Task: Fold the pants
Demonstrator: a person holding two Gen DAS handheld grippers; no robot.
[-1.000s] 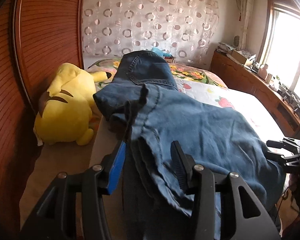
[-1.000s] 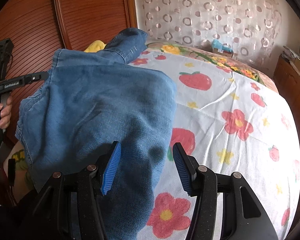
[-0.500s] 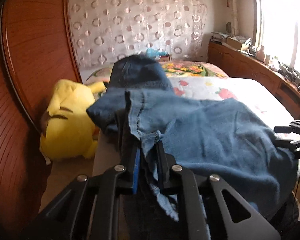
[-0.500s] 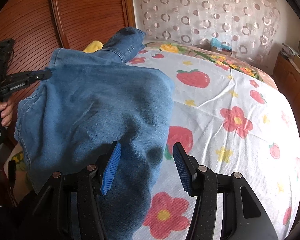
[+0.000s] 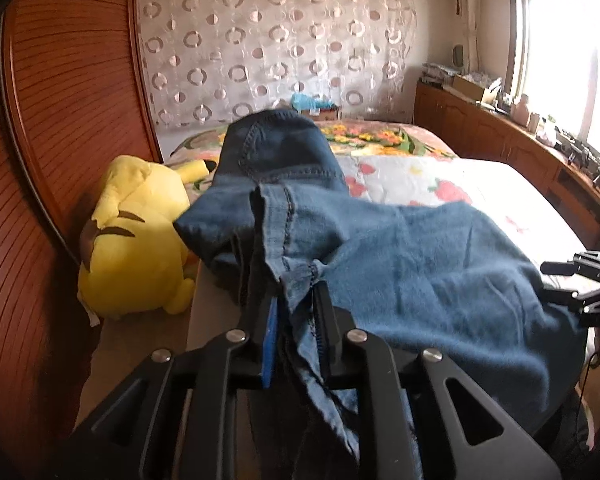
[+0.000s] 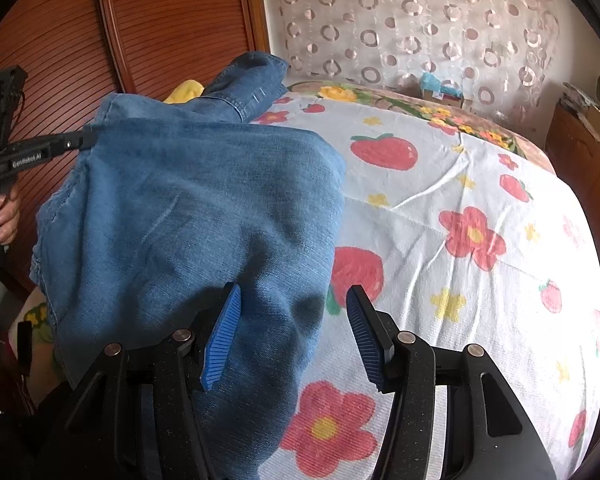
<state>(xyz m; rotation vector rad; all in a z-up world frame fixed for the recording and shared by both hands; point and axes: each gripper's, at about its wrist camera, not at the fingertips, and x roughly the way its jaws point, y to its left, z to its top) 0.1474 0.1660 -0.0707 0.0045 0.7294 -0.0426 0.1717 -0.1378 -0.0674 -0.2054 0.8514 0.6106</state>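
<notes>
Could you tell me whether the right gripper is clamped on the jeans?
No, the right gripper stands open, its blue pads apart over the jeans.

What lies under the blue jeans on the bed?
The jeans lie on a white bedsheet printed with strawberries and flowers; a red strawberry is half covered by their edge. What else is under the denim stays hidden.

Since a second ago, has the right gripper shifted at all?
No. The right gripper sits at the same spot over the blue denim pants, their edge and the red strawberry print between its fingers as before.
</notes>
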